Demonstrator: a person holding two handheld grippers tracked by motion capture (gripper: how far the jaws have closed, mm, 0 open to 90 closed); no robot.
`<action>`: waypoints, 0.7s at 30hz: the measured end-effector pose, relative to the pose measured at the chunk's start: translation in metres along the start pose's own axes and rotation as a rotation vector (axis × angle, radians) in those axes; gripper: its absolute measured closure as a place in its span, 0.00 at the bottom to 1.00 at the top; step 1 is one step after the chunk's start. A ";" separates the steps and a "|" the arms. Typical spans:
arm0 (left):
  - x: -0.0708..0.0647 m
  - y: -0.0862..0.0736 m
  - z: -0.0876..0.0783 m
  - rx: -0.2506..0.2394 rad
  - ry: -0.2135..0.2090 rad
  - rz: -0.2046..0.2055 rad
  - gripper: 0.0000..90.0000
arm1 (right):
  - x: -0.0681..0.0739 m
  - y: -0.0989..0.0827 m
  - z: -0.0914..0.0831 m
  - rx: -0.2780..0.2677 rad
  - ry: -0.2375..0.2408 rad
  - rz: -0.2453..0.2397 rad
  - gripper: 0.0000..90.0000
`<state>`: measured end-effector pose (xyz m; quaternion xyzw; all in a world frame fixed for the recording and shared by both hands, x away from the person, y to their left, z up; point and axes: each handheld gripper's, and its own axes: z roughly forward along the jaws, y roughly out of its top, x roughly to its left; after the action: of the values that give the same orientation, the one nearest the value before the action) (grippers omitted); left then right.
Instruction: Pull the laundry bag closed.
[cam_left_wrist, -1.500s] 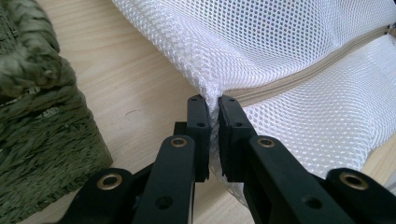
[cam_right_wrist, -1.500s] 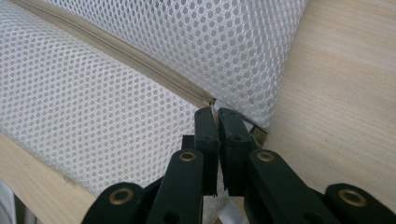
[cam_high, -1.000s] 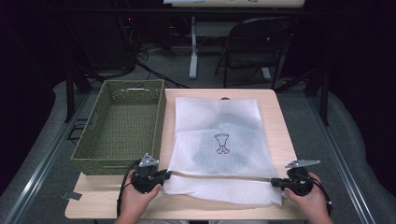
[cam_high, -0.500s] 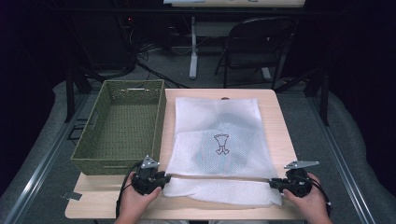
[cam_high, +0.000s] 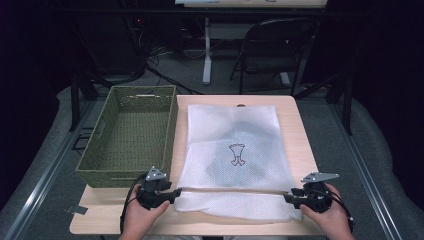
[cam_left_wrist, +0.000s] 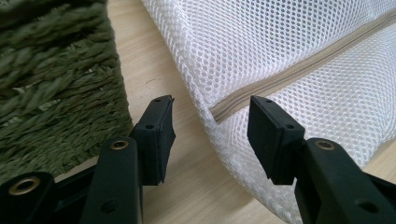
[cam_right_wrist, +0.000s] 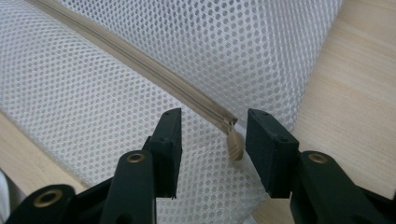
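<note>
On the light wooden table (cam_high: 300, 130), one white mesh zip bag (cam_high: 232, 150) is laid flat, its long axis running from the near edge toward the far edge. A beige zipper (cam_high: 235, 190) is seen crossing the bag from side to side near its near end, at right angles to that long axis. A dark garment with a small printed figure is faintly seen through the mesh. One green woven rectangular basket (cam_high: 130, 135) is set just beside the bag on its left, its long axis also running near to far.

Two hands are brought in from the near edge, each wrapped around one black two-jaw gripper pointed inward along the zipper line. The left gripper (cam_high: 172, 192) is held at the zipper's left end; in the left gripper view (cam_left_wrist: 210, 126) its jaws have just been opening and are parted to a moderate gap, with the bag's corner and the zipper's end between them, unpressed. The right gripper (cam_high: 290, 198) is held at the zipper's right end; in the right gripper view (cam_right_wrist: 214, 135) its jaws have just been opening and stand wide, with the beige zipper pull (cam_right_wrist: 235, 144) hanging free between them, close to one pad but ungripped.
</note>
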<state>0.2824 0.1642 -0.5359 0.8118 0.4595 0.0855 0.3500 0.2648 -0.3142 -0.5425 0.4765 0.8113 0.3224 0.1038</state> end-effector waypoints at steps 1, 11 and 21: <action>0.001 0.000 -0.001 0.001 -0.001 0.001 0.56 | 0.001 0.001 0.000 -0.004 0.001 -0.010 0.60; 0.006 -0.002 -0.013 -0.010 0.014 -0.003 0.54 | 0.021 0.014 0.000 -0.033 -0.005 -0.104 0.53; 0.016 -0.009 -0.023 -0.017 0.031 -0.021 0.54 | 0.052 0.028 0.011 -0.053 0.030 -0.197 0.51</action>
<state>0.2743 0.1913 -0.5273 0.8024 0.4728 0.0984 0.3507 0.2630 -0.2567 -0.5261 0.3866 0.8469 0.3389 0.1356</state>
